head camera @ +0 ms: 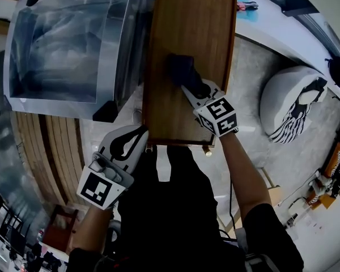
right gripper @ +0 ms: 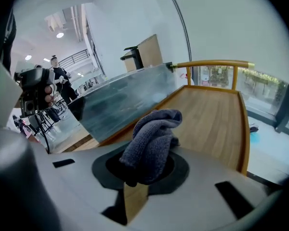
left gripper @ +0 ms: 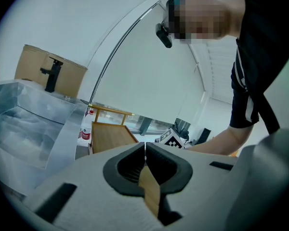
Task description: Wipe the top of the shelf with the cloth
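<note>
white left gripper with black-lined jaws, matching right gripper, black-and-white marker cube on each, black short sleeves

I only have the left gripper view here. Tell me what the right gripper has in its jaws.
Observer: The right gripper is shut on a dark grey cloth, which is bunched up and sticks out past the jaws.
Operator: Now give me where that cloth is relative to the shelf.
Observer: In the head view it is over the middle of the wooden shelf top, well inside the raised rim. I cannot tell whether it is pressing on the wood.
</note>
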The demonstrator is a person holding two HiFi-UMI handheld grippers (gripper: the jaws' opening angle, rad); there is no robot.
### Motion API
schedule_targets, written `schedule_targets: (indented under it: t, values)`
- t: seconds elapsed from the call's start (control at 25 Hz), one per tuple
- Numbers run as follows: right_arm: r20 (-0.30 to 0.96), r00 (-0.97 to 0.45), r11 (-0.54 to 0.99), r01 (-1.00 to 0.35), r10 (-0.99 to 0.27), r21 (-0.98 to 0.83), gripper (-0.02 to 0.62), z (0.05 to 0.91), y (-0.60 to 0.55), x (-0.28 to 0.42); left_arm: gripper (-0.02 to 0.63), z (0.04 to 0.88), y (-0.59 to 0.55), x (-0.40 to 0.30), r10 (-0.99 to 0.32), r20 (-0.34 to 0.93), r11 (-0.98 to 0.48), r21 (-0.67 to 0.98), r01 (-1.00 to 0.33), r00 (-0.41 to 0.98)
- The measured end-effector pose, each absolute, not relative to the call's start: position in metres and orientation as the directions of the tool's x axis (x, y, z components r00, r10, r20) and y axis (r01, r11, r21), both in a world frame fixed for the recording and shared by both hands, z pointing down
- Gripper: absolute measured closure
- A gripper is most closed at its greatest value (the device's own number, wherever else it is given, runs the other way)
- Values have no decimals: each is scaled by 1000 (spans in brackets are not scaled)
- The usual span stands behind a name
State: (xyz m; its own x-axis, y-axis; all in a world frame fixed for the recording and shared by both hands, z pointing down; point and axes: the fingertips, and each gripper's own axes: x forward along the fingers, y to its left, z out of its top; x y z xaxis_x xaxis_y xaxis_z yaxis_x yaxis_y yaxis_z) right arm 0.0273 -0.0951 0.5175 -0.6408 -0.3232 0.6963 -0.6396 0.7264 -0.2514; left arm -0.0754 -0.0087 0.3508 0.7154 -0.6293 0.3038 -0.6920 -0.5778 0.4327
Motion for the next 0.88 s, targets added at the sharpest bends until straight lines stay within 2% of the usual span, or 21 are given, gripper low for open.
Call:
schedule_targets:
  t: [0.88]
  values:
    - [671,-578,708,-697,-465,-110,534,538,-314,69,580,386,-48,-63,-657,372,-492,448,-747,656]
